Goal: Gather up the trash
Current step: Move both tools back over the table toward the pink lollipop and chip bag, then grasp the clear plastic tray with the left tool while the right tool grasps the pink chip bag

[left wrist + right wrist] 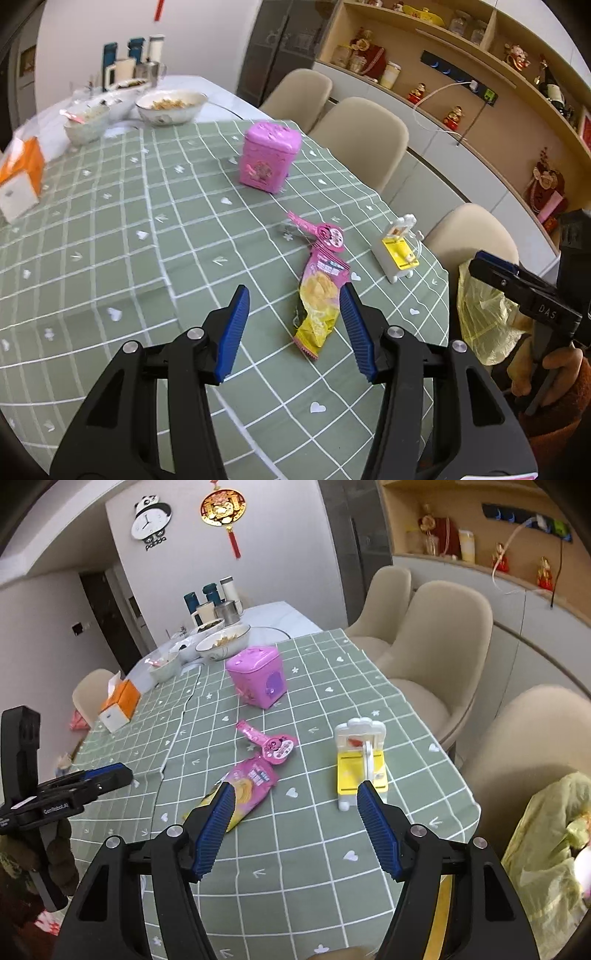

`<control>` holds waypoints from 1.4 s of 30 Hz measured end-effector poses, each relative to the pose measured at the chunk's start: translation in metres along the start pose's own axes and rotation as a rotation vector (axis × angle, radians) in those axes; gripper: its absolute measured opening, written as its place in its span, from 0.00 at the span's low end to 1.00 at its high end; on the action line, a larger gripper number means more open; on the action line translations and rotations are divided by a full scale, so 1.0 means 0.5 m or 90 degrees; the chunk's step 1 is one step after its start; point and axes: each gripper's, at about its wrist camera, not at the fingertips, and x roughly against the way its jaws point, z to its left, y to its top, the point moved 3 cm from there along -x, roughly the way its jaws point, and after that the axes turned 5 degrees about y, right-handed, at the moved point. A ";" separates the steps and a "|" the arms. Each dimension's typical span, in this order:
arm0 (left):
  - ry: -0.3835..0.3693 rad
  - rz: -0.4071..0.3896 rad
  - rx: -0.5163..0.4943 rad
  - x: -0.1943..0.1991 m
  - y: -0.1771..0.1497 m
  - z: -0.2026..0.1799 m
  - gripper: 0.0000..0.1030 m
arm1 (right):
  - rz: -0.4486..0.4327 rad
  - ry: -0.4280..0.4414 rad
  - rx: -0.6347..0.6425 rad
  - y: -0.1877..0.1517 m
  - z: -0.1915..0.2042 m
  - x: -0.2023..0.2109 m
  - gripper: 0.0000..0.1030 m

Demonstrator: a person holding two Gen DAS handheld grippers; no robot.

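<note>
A pink and yellow snack wrapper (pixel 319 295) (pixel 247 782) lies flat on the green checked tablecloth (pixel 110 240). Just beyond it lies a smaller pink wrapper with a round head (pixel 325 234) (pixel 275 746). My left gripper (pixel 293 290) hovers open over the table, its right finger beside the snack wrapper, with nothing held. My right gripper (pixel 295 785) stands open and empty, its left finger in front of the same wrapper. A yellow plastic bag (pixel 484 317) (pixel 546 849) sits off the table's near right edge, by a chair.
A pink tin box (pixel 267 158) (pixel 256 681) and a white and yellow toy (pixel 399 247) (pixel 360 760) stand on the cloth. Bowls (pixel 171 107), cups and an orange tissue box (pixel 120 703) sit farther back. Beige chairs (pixel 436 646) line the right side.
</note>
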 end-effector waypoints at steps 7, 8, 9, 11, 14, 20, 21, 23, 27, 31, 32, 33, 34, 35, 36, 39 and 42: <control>-0.059 0.009 -0.057 -0.101 0.040 -0.019 0.48 | 0.009 -0.046 0.018 -0.007 -0.025 -0.004 0.63; -0.060 0.007 -0.074 -0.114 0.050 -0.023 0.48 | 0.010 -0.056 0.016 -0.007 -0.031 -0.005 0.63; -0.061 0.005 -0.107 -0.133 0.068 -0.030 0.48 | 0.012 -0.066 0.013 -0.008 -0.039 -0.006 0.63; -0.071 0.008 -0.173 -0.168 0.100 -0.050 0.48 | 0.019 -0.073 0.005 -0.013 -0.053 -0.010 0.63; -0.110 0.040 -0.253 -0.224 0.136 -0.084 0.48 | 0.035 -0.072 -0.018 -0.027 -0.077 -0.019 0.63; -0.114 0.122 -0.326 -0.355 0.176 -0.119 0.48 | 0.048 -0.072 -0.059 -0.042 -0.110 -0.029 0.63; -0.108 0.141 -0.321 -0.378 0.178 -0.114 0.48 | 0.050 -0.073 -0.062 -0.042 -0.113 -0.030 0.63; -0.107 0.169 -0.310 -0.401 0.171 -0.101 0.48 | 0.053 -0.069 -0.067 -0.043 -0.120 -0.034 0.63; -0.146 0.201 -0.254 -0.396 0.147 -0.062 0.48 | 0.062 -0.060 -0.072 -0.041 -0.124 -0.051 0.63; -0.174 0.212 -0.267 -0.369 0.107 -0.064 0.48 | 0.078 -0.043 -0.072 -0.047 -0.117 -0.076 0.63; -0.169 0.206 -0.274 -0.365 0.102 -0.067 0.48 | 0.084 -0.039 -0.070 -0.049 -0.113 -0.082 0.63; -0.164 0.201 -0.272 -0.364 0.101 -0.070 0.48 | 0.087 -0.035 -0.065 -0.050 -0.105 -0.086 0.63; -0.161 0.199 -0.263 -0.367 0.104 -0.073 0.48 | 0.089 -0.034 -0.057 -0.051 -0.098 -0.087 0.63; -0.158 0.196 -0.256 -0.370 0.107 -0.076 0.48 | 0.091 -0.038 -0.046 -0.052 -0.090 -0.086 0.63; -0.145 0.188 -0.252 -0.376 0.112 -0.082 0.48 | 0.092 -0.041 -0.038 -0.055 -0.084 -0.084 0.63; -0.097 0.171 -0.271 -0.391 0.118 -0.109 0.48 | 0.093 -0.045 -0.031 -0.068 -0.064 -0.070 0.63; -0.039 0.158 -0.308 -0.399 0.109 -0.139 0.48 | 0.099 -0.040 -0.030 -0.090 -0.048 -0.063 0.63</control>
